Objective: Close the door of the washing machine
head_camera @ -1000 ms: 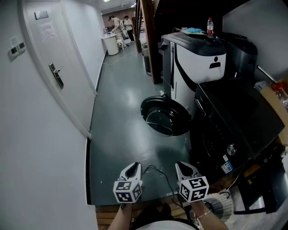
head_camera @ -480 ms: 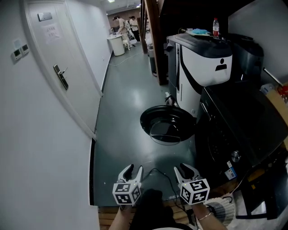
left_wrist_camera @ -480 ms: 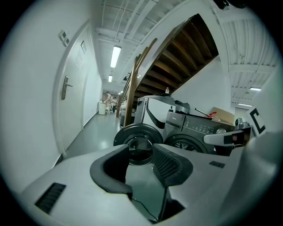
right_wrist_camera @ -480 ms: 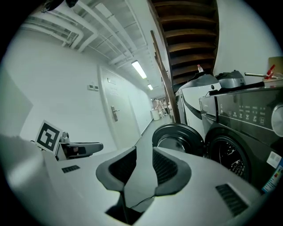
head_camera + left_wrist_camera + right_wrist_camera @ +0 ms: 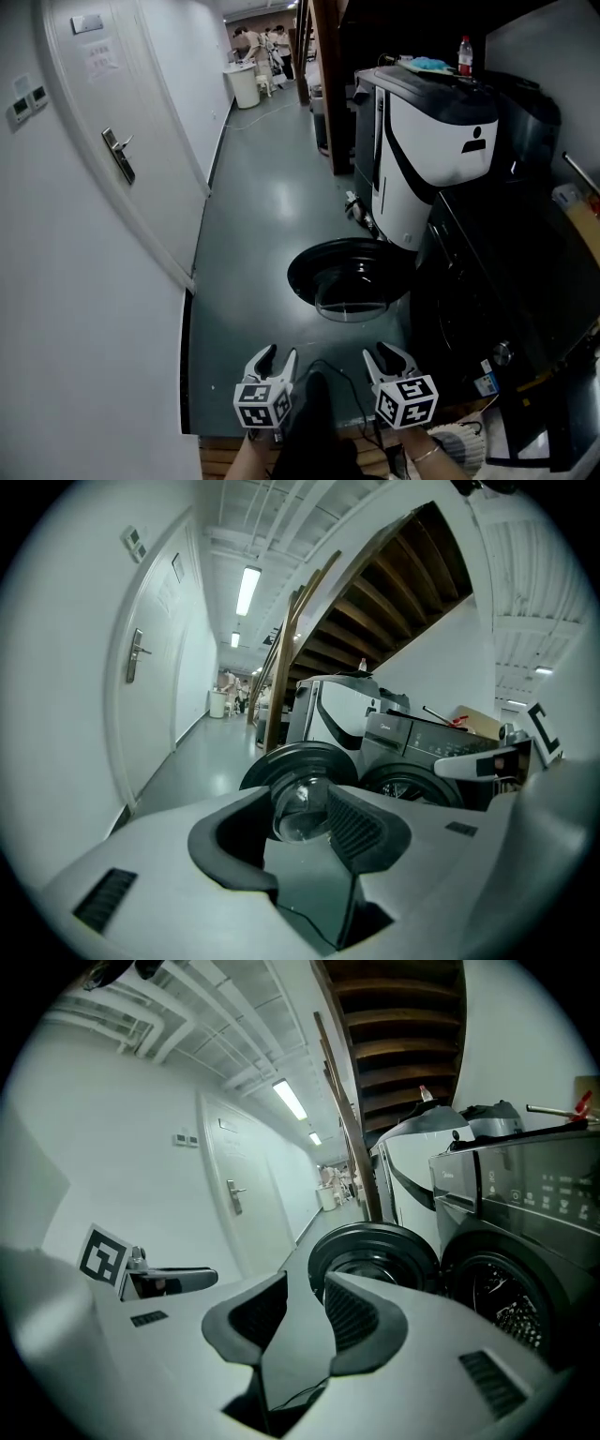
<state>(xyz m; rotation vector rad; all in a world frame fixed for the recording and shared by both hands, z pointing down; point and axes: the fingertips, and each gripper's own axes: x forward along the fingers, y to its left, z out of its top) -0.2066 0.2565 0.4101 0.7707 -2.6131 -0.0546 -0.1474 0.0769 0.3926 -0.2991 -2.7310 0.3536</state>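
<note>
Closer than a second ago, the round washing machine door (image 5: 349,278) stands swung wide open over the grey floor (image 5: 248,206), hanging off the front of the dark washing machine (image 5: 487,281). Short of it, the left gripper (image 5: 278,355) and right gripper (image 5: 382,352), side by side, have just been opening their jaws, both released and empty

left tool (image 5: 302,819), jaws just opening and empty, faces the open door (image 5: 286,759).
</note>
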